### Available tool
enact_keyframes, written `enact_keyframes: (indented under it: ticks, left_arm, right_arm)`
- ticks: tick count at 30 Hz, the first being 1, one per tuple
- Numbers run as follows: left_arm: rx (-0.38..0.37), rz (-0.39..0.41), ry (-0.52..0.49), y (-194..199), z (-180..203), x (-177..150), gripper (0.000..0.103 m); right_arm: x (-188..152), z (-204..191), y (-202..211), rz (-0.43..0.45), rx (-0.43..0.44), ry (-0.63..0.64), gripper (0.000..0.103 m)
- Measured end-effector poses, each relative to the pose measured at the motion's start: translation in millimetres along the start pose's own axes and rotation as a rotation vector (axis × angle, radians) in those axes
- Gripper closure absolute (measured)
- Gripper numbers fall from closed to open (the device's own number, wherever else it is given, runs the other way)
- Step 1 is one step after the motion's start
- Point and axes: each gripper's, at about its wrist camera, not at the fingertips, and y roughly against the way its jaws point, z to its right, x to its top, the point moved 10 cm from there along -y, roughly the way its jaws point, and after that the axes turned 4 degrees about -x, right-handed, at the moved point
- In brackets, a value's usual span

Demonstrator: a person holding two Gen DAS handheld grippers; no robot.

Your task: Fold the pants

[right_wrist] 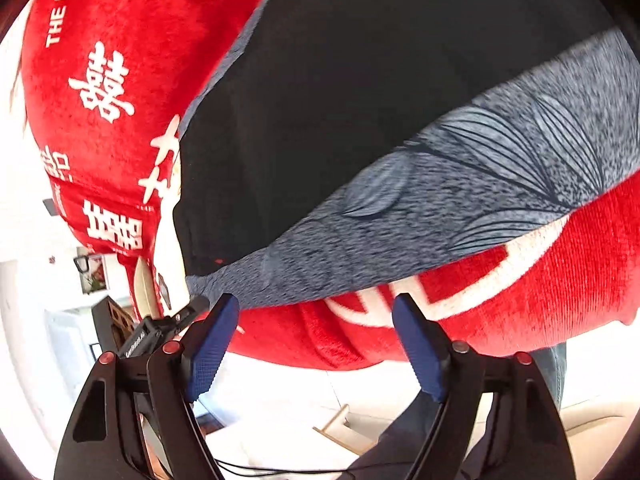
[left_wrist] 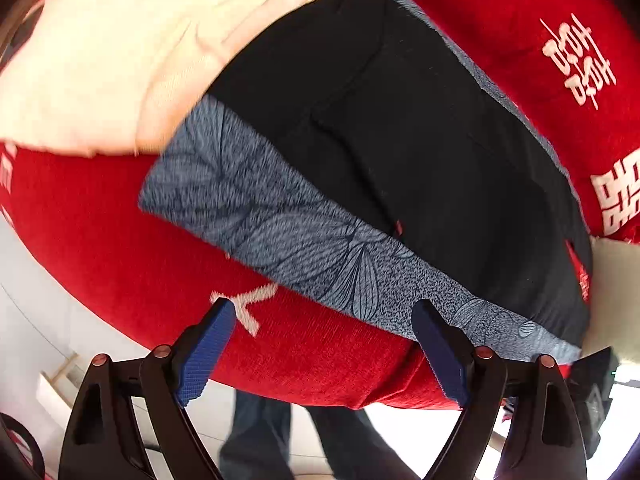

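Both grippers, left (left_wrist: 324, 320) and right (right_wrist: 316, 316), hover spread and empty beside folded pants (left_wrist: 400, 140); pinching the near edge squarely would suit.

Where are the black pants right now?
The black pants lie on a grey leaf-patterned cloth spread over the red blanket, just ahead of both open grippers; in the left view a cream fabric sits beyond them.

A red cloth (left_wrist: 120, 248) with white lettering covers the whole surface. On it lies a blue-grey leaf-print fabric (left_wrist: 288, 240), running from nine o'clock toward four, with black pants (left_wrist: 400, 140) on top. A cream cloth (left_wrist: 100, 60) sits at ten o'clock.
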Motion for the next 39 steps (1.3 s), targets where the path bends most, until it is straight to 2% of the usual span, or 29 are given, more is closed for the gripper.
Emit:
enact_keyframes:
  ticks: [2, 11, 13, 14, 16, 17, 21, 25, 27, 28, 32, 34, 36, 39]
  left_arm:
    - [-0.029, -0.011, 0.014, -5.7, 1.1, -3.2, 0.012]
    - [-0.073, -0.064, -0.023, -24.3, 18.0, -6.2, 0.012]
    - [-0.087, -0.07, -0.022, -26.9, 21.9, -7.1, 0.012]
    - [-0.09, -0.07, -0.022, -28.1, 24.3, -6.5, 0.012]
    - [-0.104, -0.069, -0.02, -29.5, 29.1, -4.2, 0.012]
    - [-0.113, -0.07, -0.017, -30.1, 32.2, -3.0, 0.012]
    - [-0.189, -0.073, 0.026, -27.9, 44.3, 3.6, 0.012]
    - [-0.173, -0.005, 0.068, -20.8, 41.4, 30.8, 0.012]
    - [-0.163, 0.029, 0.092, -16.7, 36.9, 46.2, 0.031]
    - [-0.153, 0.028, 0.094, -17.1, 34.7, 51.1, 0.041]
    - [-0.098, 0.02, 0.087, -20.5, 19.4, 60.5, 0.08]
    - [-0.094, 0.009, 0.08, -16.8, 18.5, 59.7, 0.084]
    - [-0.086, 0.014, 0.055, -7.0, 26.0, 63.6, 0.084]
    - [-0.082, 0.054, 0.007, 18.7, 47.4, 77.4, 0.084]
  right_arm:
    - [4.7, 3.7, -2.6, 0.015, 0.039, -0.022, 0.02]
    - [26.6, -1.6, 6.6, 0.111, 0.258, -0.112, 0.021]
    - [35.3, -0.9, 4.0, 0.118, 0.296, -0.153, 0.025]
    - [38.2, -1.1, 2.7, 0.117, 0.308, -0.176, 0.037]
    - [39.6, -5.1, -3.5, 0.094, 0.325, -0.232, 0.087]
    - [40.1, -7.9, -1.2, 0.094, 0.354, -0.249, 0.093]
    - [36.4, -28.2, 18.3, 0.09, 0.392, -0.211, 0.094]
    - [33.3, -33.9, 33.5, 0.073, 0.382, -0.183, 0.094]
    - [31.7, -34.7, 33.1, 0.06, 0.349, -0.163, 0.094]
    - [31.4, -33.7, 32.1, 0.052, 0.334, -0.157, 0.09]
    - [35.7, -14.7, 20.3, 0.035, 0.269, -0.192, 0.09]
    - [40.1, -0.1, 15.4, 0.038, 0.211, -0.242, 0.093]
    - [46.2, -1.4, 20.6, 0.05, 0.206, -0.247, 0.095]
    - [60.7, -25.8, 38.8, 0.049, 0.172, -0.131, 0.096]
